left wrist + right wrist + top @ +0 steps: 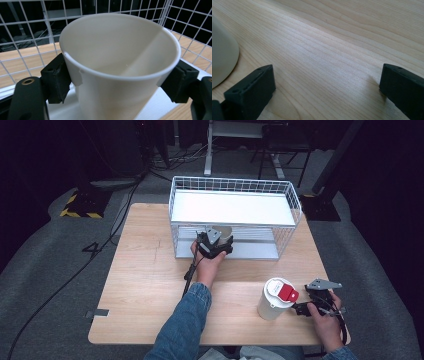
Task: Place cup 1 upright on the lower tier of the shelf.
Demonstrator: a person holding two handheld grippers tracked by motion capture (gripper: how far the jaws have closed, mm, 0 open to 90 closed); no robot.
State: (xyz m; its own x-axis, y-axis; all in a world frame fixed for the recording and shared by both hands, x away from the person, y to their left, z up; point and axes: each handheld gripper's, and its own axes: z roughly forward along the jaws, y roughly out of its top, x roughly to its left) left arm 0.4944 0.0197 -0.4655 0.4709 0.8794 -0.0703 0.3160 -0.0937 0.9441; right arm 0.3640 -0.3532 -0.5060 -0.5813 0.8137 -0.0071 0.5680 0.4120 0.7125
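My left gripper (216,246) is shut on an empty white paper cup (120,62), its black pads (56,80) pressed against both sides just under the rim. It holds the cup (223,233) inside the lower level of the white wire rack (235,217). A white lidded container with a red flip cap (276,297) stands near the table's front right. My right gripper (302,308) rests beside it, open, with bare wood between its fingers (252,90). The container's pale side (222,57) shows at the left edge of the right gripper view.
The wire rack has a white top shelf (232,207) and a lower white tray, with mesh walls (30,37) close around the cup. The wooden table (145,280) lies bare to the left. Cables (100,245) trail over the grey floor.
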